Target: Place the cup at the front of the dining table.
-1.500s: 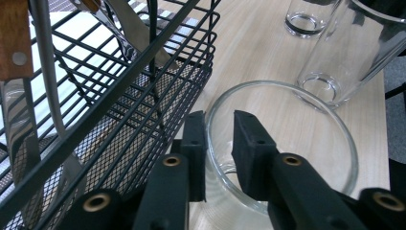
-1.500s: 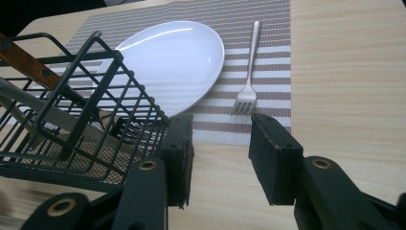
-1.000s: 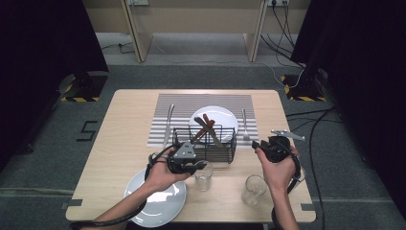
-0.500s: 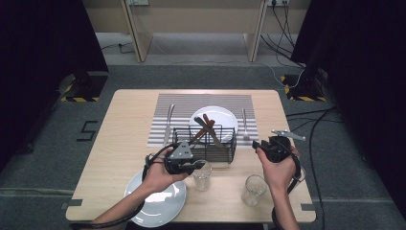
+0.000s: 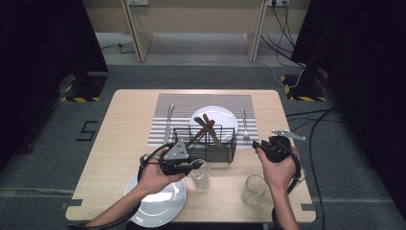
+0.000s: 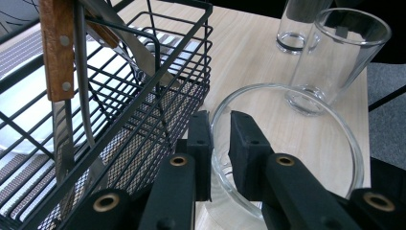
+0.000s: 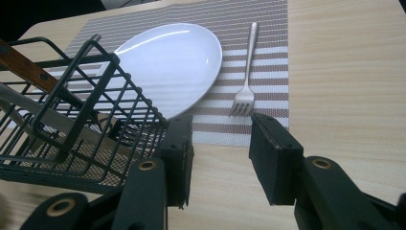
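Left gripper [image 5: 191,164] has its fingers [image 6: 198,139] clamped on the near rim of a glass [image 5: 200,174], one finger inside, one outside; the glass sits on the counter [image 5: 119,143] just near of the black wire basket [image 5: 205,143]. Right gripper [image 5: 262,144] hovers right of the basket, fingers [image 7: 275,153] apart, holding nothing. A second glass [image 5: 253,189] stands near right, a fork [image 7: 245,72] on the striped mat [image 5: 191,103].

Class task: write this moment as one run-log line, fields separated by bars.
left gripper: shut on glass rim | right gripper: open, nothing between jaws, above table near fork | wire basket: beside glass, holds utensils
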The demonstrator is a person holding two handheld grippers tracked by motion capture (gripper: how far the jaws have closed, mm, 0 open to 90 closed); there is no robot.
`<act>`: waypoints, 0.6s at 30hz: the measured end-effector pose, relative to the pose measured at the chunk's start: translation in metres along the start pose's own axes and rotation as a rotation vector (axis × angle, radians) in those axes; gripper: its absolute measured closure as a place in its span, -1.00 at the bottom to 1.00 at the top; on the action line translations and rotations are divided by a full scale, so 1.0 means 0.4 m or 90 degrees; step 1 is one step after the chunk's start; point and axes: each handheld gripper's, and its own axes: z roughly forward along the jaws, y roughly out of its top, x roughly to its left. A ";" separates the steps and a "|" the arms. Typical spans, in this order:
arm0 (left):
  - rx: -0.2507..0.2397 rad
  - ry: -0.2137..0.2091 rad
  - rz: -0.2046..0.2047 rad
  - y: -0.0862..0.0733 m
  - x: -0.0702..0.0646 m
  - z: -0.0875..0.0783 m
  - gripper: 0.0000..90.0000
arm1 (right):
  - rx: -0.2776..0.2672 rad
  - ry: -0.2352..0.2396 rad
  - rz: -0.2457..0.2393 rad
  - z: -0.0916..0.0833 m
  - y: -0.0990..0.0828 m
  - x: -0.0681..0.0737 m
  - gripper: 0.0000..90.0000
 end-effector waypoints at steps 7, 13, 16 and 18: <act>-0.003 0.003 -0.001 -0.002 -0.002 -0.022 0.75 | -0.003 -0.001 0.001 -0.002 0.001 -0.003 0.34; -0.004 0.005 -0.004 -0.006 -0.003 -0.037 0.75 | -0.004 -0.001 0.001 -0.002 0.001 -0.003 0.34; -0.006 0.007 -0.007 -0.008 -0.001 -0.045 0.75 | -0.004 -0.001 0.002 -0.002 0.001 -0.003 0.34; -0.006 0.008 -0.006 -0.009 -0.001 -0.050 0.75 | -0.004 -0.001 0.003 -0.002 0.001 -0.003 0.34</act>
